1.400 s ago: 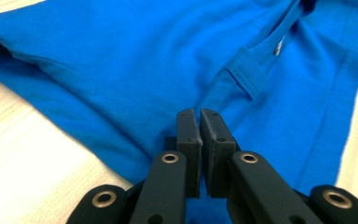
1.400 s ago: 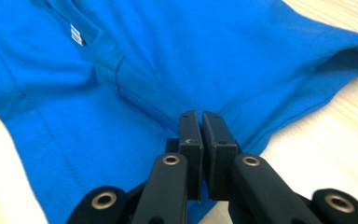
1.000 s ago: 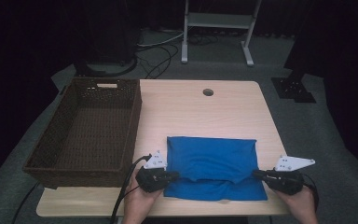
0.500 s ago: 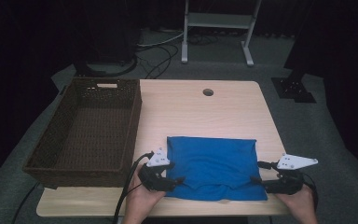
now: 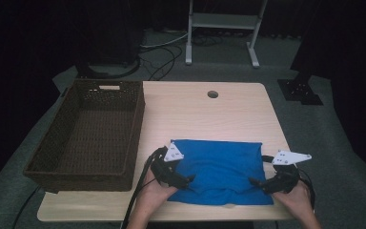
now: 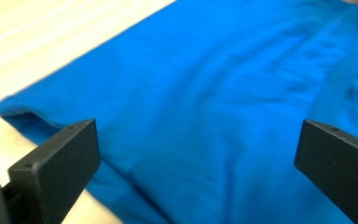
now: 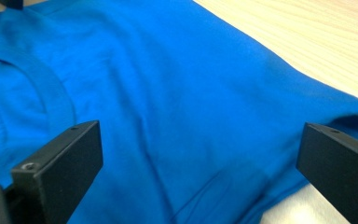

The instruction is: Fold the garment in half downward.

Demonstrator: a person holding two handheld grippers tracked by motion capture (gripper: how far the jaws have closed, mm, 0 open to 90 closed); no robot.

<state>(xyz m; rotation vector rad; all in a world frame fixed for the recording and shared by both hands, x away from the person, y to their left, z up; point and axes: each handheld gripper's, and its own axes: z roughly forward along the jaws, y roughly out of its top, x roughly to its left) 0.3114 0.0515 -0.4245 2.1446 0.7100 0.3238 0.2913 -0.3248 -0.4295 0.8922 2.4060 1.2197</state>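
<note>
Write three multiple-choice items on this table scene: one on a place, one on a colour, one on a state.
1. Where is the wicker basket?
A. left of the cloth
B. on the cloth
C. right of the cloth

2. What colour is the cloth?
A. red
B. blue
C. white

3. How do the jaws of the left gripper and the right gripper stand?
A. both shut
B. one shut
C. both open

Key: 1 A, it stands at the table's left edge; 2 B, plain blue fabric; 3 C, both gripper views show wide gaps, nothing pinched.
</note>
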